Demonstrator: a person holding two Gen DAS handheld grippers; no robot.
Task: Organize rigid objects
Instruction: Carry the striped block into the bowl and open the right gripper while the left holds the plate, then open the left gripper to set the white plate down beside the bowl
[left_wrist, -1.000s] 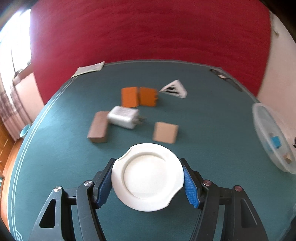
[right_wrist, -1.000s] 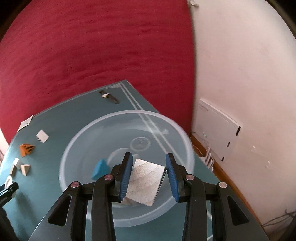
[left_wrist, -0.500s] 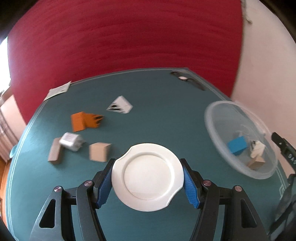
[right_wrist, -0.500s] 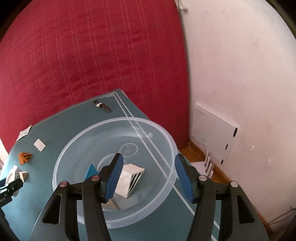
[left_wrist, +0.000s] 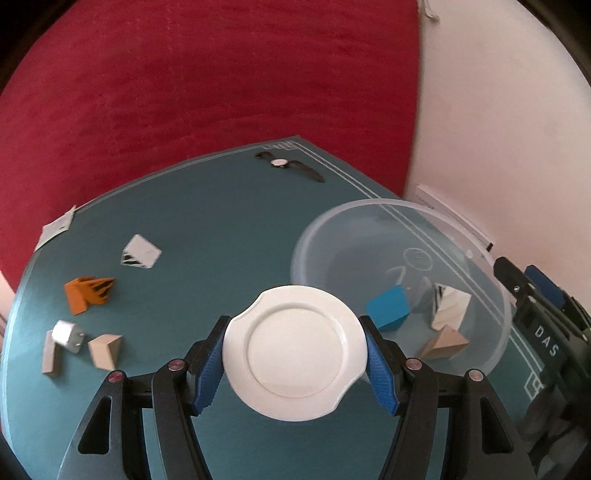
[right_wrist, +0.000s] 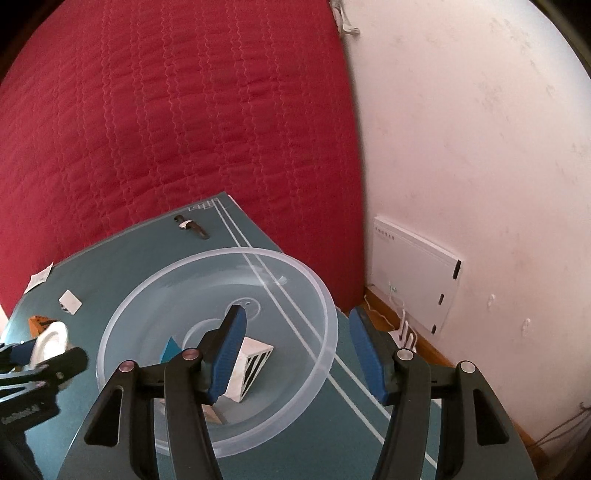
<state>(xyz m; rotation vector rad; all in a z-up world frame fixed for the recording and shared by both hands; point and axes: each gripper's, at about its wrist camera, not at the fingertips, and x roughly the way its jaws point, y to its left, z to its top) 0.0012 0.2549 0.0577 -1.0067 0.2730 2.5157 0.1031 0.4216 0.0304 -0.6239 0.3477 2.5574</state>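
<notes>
A teal tabletop (left_wrist: 229, 229) carries a clear bowl (left_wrist: 498, 295) near its right edge, a wristwatch (left_wrist: 291, 166) by the far corner, a paper slip (left_wrist: 57, 229) at the far-left edge, and 6 blocks (left_wrist: 88, 293) toward its left.

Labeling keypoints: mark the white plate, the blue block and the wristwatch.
white plate (left_wrist: 295, 350), left wrist view, flat centre of the dish.
blue block (left_wrist: 388, 306), left wrist view, its top face, inside the bowl.
wristwatch (left_wrist: 279, 162), left wrist view, its pale dial.
</notes>
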